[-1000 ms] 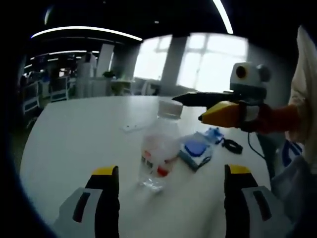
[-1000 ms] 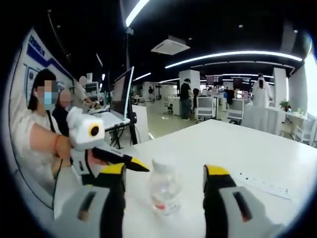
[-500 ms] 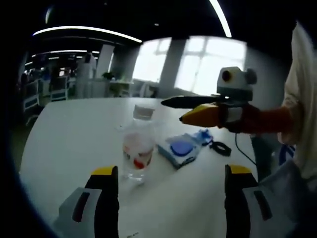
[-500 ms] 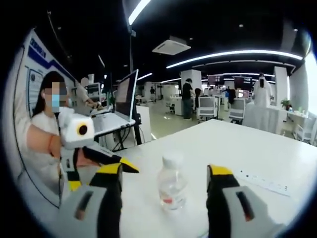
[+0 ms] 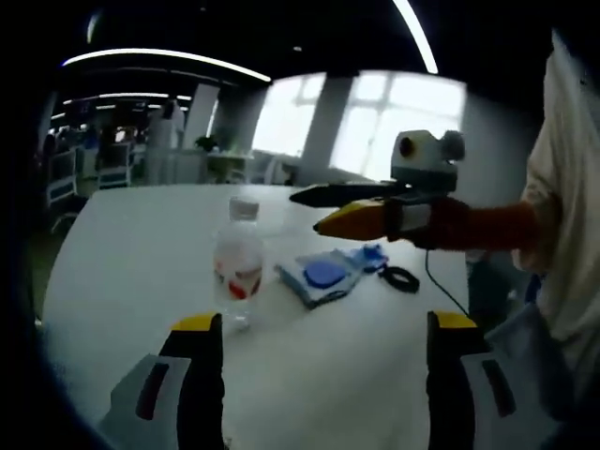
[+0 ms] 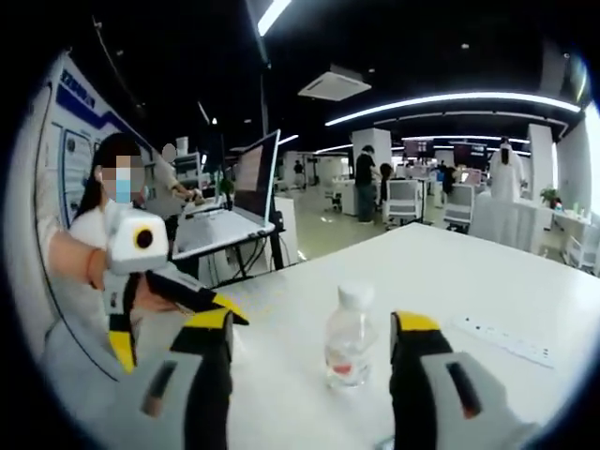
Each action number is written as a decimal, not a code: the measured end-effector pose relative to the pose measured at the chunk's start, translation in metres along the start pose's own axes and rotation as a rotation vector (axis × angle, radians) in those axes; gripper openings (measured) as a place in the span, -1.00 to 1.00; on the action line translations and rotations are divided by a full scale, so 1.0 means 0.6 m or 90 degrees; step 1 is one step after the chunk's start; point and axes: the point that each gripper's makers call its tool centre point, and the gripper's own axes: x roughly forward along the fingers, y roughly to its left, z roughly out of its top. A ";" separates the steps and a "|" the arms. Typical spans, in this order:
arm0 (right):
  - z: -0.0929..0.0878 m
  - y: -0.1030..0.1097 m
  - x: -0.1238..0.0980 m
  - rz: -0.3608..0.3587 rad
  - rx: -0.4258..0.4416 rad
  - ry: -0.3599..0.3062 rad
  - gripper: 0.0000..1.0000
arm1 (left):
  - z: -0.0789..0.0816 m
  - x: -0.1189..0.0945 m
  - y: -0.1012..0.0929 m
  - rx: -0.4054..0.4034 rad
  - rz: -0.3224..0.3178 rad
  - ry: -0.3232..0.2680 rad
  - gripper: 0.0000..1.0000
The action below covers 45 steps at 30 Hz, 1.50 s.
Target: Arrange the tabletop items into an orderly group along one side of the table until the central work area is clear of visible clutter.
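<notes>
Open-plan office, strip lights overhead; we work at a white table [image 5: 141, 272]. A clear water bottle [image 5: 238, 273] stands upright on it, white cap, red label. Left gripper [image 5: 319, 375] and right gripper [image 6: 309, 375]: jaws apart, holding nothing. Left gripper view adds a blue-and-white packet [image 5: 319, 277] and black cable loop [image 5: 401, 278] beside the bottle. Right gripper view adds a white power strip [image 6: 506, 339], a monitor [image 6: 258, 178], seated people.

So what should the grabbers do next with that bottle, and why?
Probably bring the right gripper forward until its open jaws straddle the bottle, then close. The bottle stands upright and untouched out on the white table, already lined up between those jaws, while the left gripper is aimed past it.
</notes>
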 end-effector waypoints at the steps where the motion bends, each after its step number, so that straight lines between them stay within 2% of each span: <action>1: -0.002 0.005 0.000 0.006 0.000 0.006 0.34 | -0.002 -0.005 -0.005 0.003 0.001 0.002 0.73; 14: -0.001 0.049 -0.003 0.043 -0.008 0.012 0.43 | -0.004 -0.047 -0.053 0.007 0.001 0.000 0.74; 27: -0.009 0.085 0.000 0.082 -0.022 0.037 0.41 | -0.010 -0.078 -0.084 0.006 0.007 -0.003 0.72; 33: -0.023 0.100 0.012 0.102 -0.030 0.055 0.38 | -0.010 -0.091 -0.097 0.006 0.008 -0.010 0.72; 45: -0.055 0.141 0.055 0.175 -0.052 0.100 0.34 | -0.017 -0.115 -0.096 -0.002 0.031 -0.017 0.70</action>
